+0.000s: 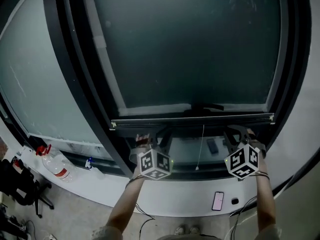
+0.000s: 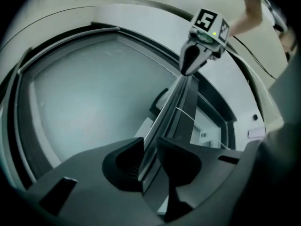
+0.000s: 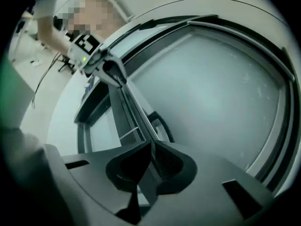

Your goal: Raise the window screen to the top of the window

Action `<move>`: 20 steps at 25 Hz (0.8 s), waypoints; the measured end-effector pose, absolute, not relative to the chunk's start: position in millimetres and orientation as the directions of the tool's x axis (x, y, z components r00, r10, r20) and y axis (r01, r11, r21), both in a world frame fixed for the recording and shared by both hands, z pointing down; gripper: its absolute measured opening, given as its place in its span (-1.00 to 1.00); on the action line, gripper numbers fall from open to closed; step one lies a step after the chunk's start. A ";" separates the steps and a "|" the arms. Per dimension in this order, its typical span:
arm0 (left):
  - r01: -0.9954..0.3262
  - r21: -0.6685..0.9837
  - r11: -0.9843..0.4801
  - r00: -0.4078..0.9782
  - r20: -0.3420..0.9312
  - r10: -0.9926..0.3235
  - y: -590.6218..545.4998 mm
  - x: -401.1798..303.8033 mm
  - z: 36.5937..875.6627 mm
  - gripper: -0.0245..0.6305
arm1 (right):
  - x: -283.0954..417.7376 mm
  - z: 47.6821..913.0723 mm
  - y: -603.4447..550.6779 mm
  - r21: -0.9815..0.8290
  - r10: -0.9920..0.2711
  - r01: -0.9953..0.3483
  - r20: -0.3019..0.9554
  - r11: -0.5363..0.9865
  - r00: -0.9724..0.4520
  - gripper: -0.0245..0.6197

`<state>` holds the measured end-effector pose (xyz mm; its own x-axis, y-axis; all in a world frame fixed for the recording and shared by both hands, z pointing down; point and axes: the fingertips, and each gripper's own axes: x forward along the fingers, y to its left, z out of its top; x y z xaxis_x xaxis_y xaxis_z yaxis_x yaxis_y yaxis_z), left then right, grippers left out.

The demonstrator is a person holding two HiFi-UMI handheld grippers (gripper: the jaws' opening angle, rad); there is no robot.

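Both tongs are clamped tight on the window screen's [image 1: 190,49] bottom rail [image 1: 192,118], the left gripper [image 2: 149,161] left of its middle and the right gripper [image 3: 151,166] right of it, probably so it lifts level; the rail sits low in the window frame [image 1: 65,59]

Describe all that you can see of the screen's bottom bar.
The bar is long, slim, dark, pale-edged, seemingly metal. It lies level across the window, with the dark screen above it. The left gripper and the right gripper are shut on it near its ends. A thin cord hangs from its middle.
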<state>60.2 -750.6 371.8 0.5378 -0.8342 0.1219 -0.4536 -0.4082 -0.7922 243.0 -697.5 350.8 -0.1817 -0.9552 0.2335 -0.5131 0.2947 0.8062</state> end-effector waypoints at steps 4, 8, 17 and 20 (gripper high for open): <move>-0.256 -0.872 -0.417 0.495 0.253 -0.831 -773.2 69.4 386.5 -0.69 | 259.0 379.7 -725.3 0.880 -0.920 -0.270 0.374 0.391 -0.113 -0.87; -0.152 -0.887 -0.435 0.457 0.328 -0.827 -787.7 68.4 397.0 -0.65 | 273.2 403.4 -750.5 0.874 -0.881 -0.119 0.471 0.472 -0.038 -0.81; -0.080 -0.831 -0.551 0.402 0.479 -0.780 -794.8 56.6 418.9 -0.64 | 278.8 402.3 -760.3 0.863 -0.866 -0.079 0.499 0.499 -0.019 -0.80; -0.072 -0.829 -0.555 0.378 0.492 -0.784 -799.0 52.9 420.2 -0.59 | 278.0 402.8 -761.0 0.853 -0.860 -0.106 0.510 0.511 -0.035 -0.80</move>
